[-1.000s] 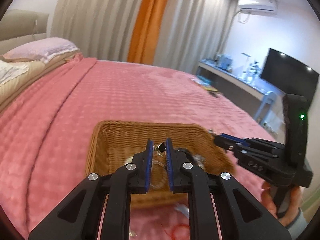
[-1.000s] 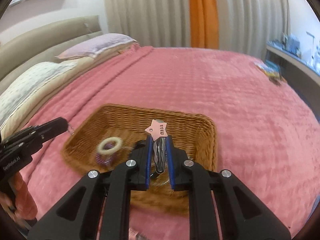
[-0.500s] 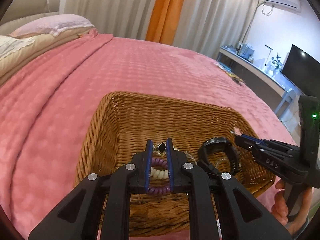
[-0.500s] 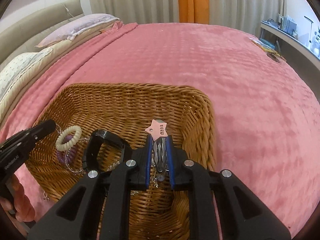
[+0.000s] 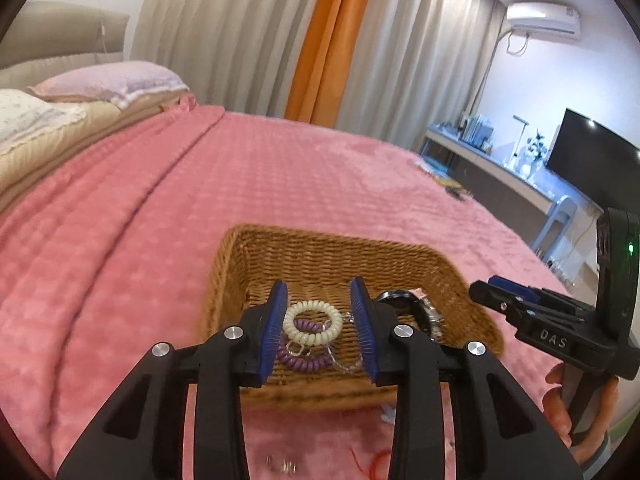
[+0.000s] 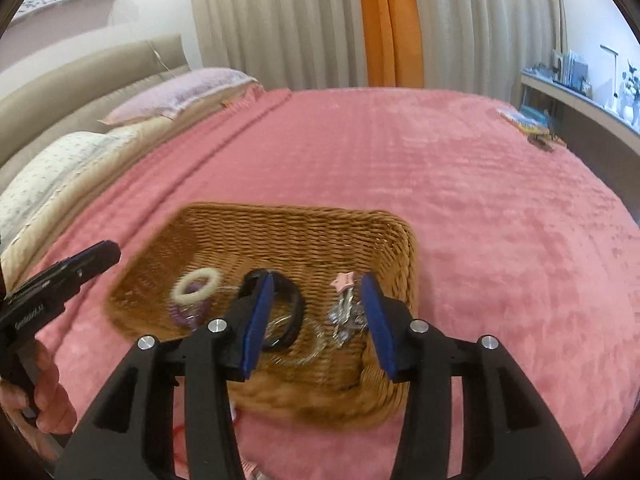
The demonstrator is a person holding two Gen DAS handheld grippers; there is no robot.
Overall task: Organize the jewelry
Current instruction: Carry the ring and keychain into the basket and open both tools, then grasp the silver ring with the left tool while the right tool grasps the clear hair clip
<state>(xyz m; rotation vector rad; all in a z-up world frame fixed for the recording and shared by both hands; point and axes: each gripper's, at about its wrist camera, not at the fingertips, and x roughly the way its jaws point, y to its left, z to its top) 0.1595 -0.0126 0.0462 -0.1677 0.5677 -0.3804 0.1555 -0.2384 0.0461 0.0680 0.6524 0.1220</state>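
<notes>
Left gripper [image 5: 320, 300]: black body, blue pads, silver screws; right gripper [image 6: 318, 294] alike; bare-skinned hand [image 6: 44, 392].

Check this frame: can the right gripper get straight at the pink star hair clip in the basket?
Probably yes. The right gripper is open above the wicker basket, and the pink star hair clip lies uncovered between its fingers, beside the black band.
</notes>
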